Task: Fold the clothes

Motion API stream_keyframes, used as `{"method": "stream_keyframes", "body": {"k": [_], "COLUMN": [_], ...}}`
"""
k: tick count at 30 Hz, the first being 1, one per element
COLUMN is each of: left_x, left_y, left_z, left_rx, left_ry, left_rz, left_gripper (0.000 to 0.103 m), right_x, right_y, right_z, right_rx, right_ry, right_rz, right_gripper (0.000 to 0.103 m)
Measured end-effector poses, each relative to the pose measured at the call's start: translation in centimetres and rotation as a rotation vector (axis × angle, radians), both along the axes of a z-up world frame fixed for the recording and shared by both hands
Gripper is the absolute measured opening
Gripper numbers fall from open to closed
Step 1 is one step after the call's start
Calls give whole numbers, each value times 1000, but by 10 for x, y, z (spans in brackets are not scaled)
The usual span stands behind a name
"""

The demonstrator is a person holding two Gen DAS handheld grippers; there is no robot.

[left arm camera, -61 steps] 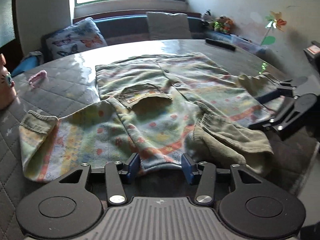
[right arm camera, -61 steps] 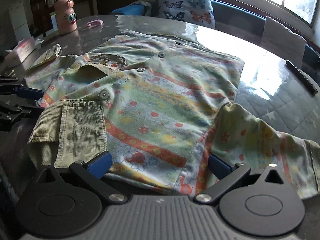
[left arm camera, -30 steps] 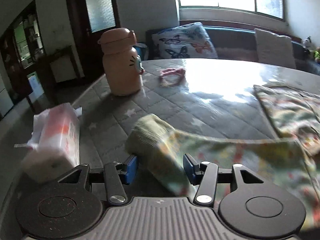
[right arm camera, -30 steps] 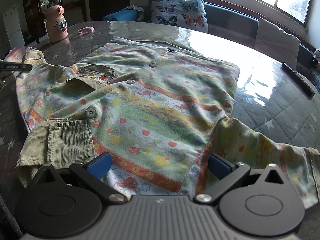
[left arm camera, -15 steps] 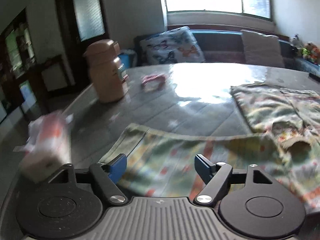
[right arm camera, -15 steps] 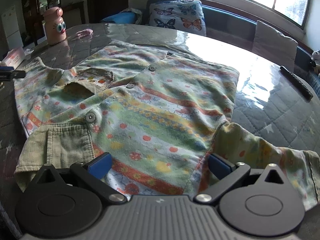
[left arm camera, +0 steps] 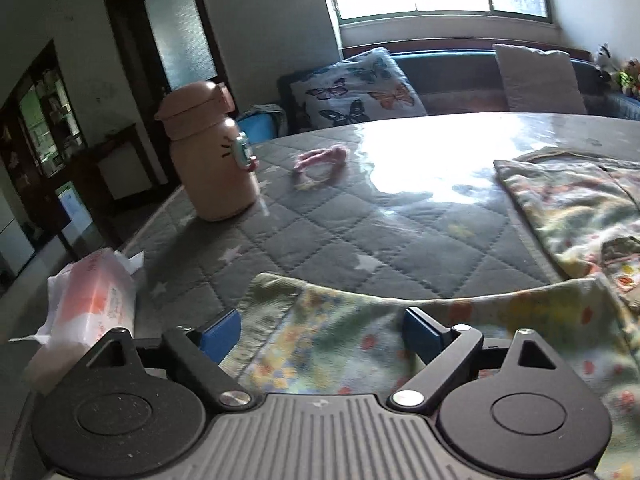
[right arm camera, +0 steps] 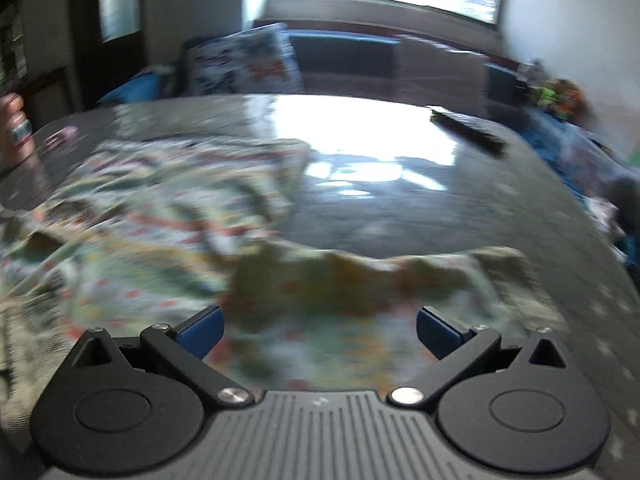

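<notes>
A: Where is the shirt (left arm camera: 568, 208)?

B: It lies spread on the quilted table (left arm camera: 360, 236). One sleeve (left arm camera: 320, 332) reaches between the jaws of the left gripper (left arm camera: 320, 332), which stand wide apart and hold nothing.

A: And the right gripper (right arm camera: 320, 330)?

B: Its jaws are also spread wide, over the other sleeve (right arm camera: 360, 280). That view is blurred. A pink bottle (left arm camera: 208, 152) stands well apart from the shirt.

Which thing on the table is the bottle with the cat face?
Find the big grey quilted table. On its far left side stands the bottle, past the tissue pack. It alone is tall, peach-pink, with a lid and drawn whiskers.
</notes>
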State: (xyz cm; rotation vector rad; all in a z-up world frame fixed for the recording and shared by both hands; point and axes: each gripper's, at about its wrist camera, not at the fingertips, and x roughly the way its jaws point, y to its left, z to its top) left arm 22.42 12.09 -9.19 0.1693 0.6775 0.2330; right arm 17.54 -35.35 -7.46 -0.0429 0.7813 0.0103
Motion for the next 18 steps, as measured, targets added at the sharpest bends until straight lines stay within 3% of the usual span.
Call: {"method": "stream_keyframes", "body": {"k": [13,18], "left_x": [6,8], "left_y": [25,17], "left_z": [-1,3], "left_rx": [70,97], "left_ry": [4,12], "left_rz": [99,96], "left_gripper": [96,95], "right_x": [-22,-24], "right_y": [-114,-134], "right_z": [-22,-19], "right_rx": [-37,-48], "right_ry": [6,-19], "right_rz": [-378,-429], "right_gripper": [103,103]}}
